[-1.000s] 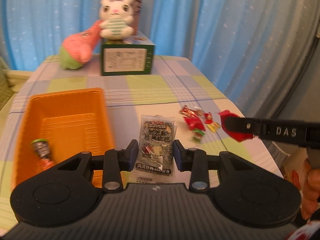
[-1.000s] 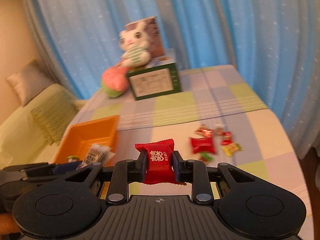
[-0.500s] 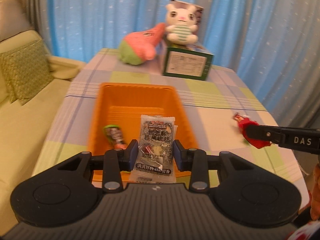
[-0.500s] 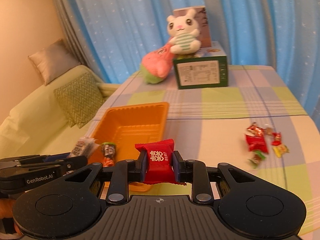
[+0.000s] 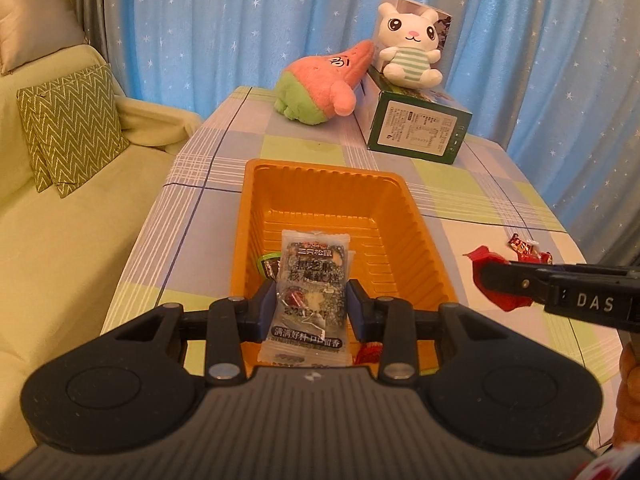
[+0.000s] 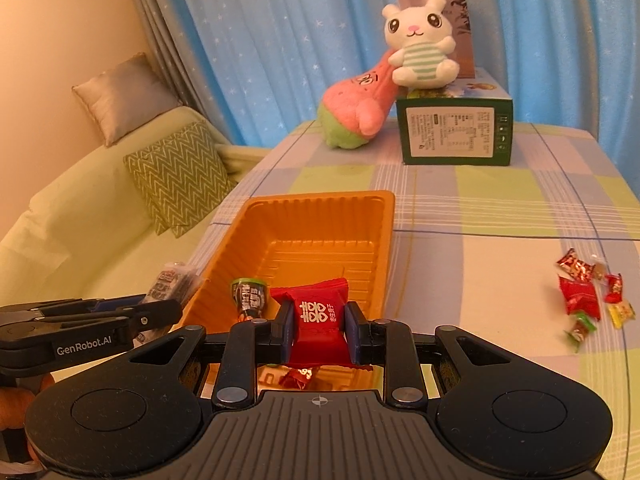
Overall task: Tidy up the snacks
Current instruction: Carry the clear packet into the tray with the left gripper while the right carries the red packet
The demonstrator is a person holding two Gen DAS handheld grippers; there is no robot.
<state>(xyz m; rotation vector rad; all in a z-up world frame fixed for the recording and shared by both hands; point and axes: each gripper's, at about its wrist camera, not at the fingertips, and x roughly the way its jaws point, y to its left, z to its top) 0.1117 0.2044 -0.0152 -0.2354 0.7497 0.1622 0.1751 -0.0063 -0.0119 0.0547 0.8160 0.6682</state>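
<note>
My left gripper [image 5: 312,306] is shut on a clear black-and-white snack packet [image 5: 310,280] and holds it over the near end of the orange tray [image 5: 320,178]. My right gripper [image 6: 318,332] is shut on a red candy packet [image 6: 318,316], also above the tray's [image 6: 312,200] near end. A green-and-black snack [image 6: 249,298] and a small red candy [image 6: 298,376] lie in the tray. Several loose candies [image 6: 588,300] lie on the table to the right. The right gripper and its red packet [image 5: 494,280] show at the right of the left wrist view.
A green box [image 6: 454,130] with a white bunny plush [image 6: 420,48] on it and a pink-green plush [image 6: 360,108] stand at the table's far end. A sofa with cushions [image 5: 72,128] lies left of the checked table [image 6: 480,216]. Blue curtains hang behind.
Both grippers have swung left from the candy pile to above the orange tray, each still holding its packet. The tray now sits straight ahead in both views.
</note>
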